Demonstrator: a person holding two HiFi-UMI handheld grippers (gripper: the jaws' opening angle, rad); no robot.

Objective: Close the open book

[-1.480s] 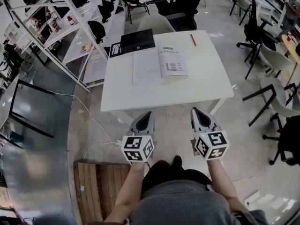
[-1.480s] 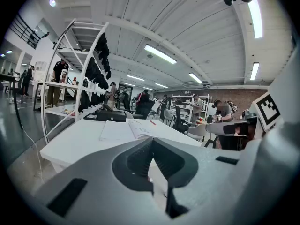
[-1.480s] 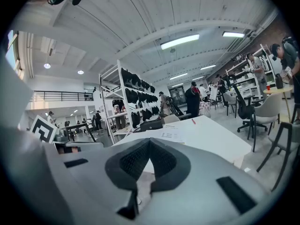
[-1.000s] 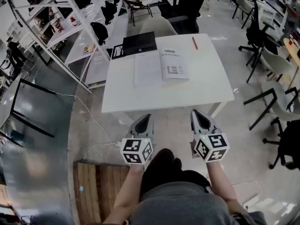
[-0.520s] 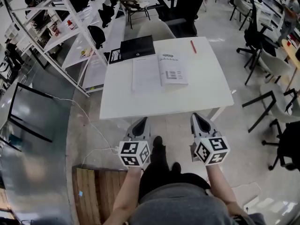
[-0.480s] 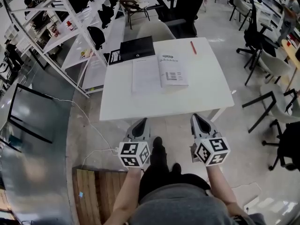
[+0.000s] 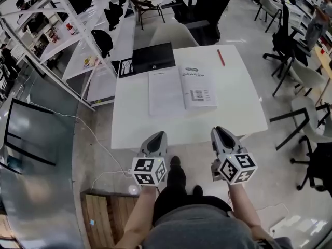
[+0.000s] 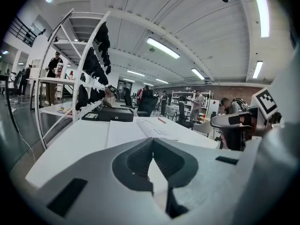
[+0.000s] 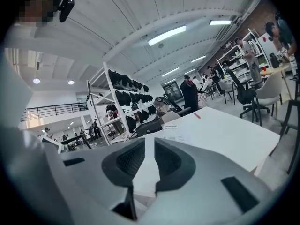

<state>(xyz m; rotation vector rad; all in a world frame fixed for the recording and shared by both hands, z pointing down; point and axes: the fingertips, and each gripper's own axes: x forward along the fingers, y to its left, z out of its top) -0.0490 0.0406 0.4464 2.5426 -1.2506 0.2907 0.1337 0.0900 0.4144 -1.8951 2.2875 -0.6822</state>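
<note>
The open book [image 7: 182, 91] lies flat on the white worktop [image 7: 233, 115], past the middle. Its left page is nearly blank and its right page is printed. Both grippers hang at the near edge, well apart from the book, so the closing is not yet begun.

The left gripper [image 7: 158, 135] is clenched with its tips together and grasps nothing. The right gripper [image 7: 218, 130] has just been opening its jaws and now shows a narrow slit, with nothing in it.

The main risk is the book sliding. The worktop looks smooth, and if one gripper pushes under a page edge while nothing pins the other half, the whole book is likely to skate away. It could run into the black case [image 7: 151, 56] at the far edge or the red pen [image 7: 221, 57] beside it.

A second risk is catching a single leaf instead of the whole half. The leaf would then fold, crease or tear, and the book would stay open.

From this distance the book looks like a thin booklet, though the binding cannot be told for sure. A soft spine may spring back open once let go.

The clenched left gripper can only press, not pinch. If it comes down hard on the page it could crumple the paper.
</note>
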